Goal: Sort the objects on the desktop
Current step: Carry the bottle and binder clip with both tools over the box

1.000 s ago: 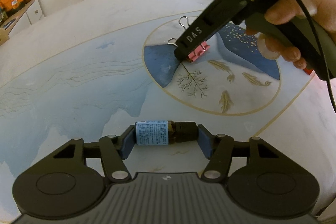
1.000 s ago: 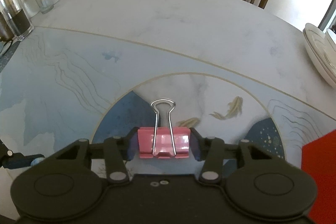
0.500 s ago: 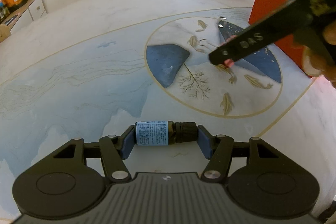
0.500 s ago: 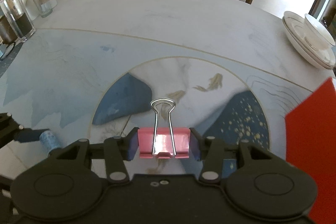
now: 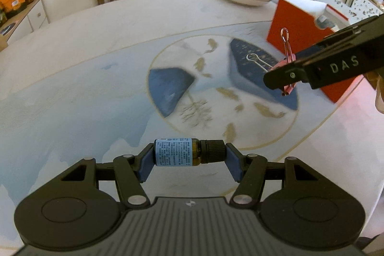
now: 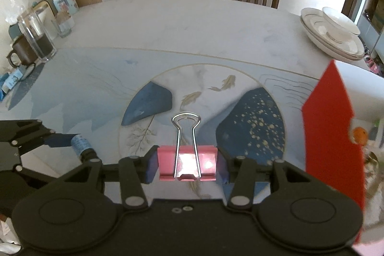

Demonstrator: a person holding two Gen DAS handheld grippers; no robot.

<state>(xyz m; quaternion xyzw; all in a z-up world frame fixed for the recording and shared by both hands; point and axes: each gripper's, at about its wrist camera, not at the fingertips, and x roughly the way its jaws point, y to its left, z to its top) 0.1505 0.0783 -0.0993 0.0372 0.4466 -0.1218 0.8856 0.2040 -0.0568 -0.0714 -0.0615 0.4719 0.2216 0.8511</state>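
Left wrist view: left claw (image 5: 189,155) clamps a bottle (image 5: 187,152) end to end, base on one pad and cap on the other, clear above the desk (image 5: 84,78). Right claw (image 5: 283,80) enters from the right edge, carrying a pink clip (image 5: 286,66) just before the red box (image 5: 302,23).

Right wrist view: right claw (image 6: 187,166) grips the clip (image 6: 187,164) by its side edges, wire handle forward. Box wall (image 6: 331,136) stands at right; contents behind it are blurred. Left claw (image 6: 62,139) with the bottle (image 6: 80,144) shows at the left edge.

Judgement: carry the clip clear over the box rim before releasing; keep the bottle level, as an end grip may slip.
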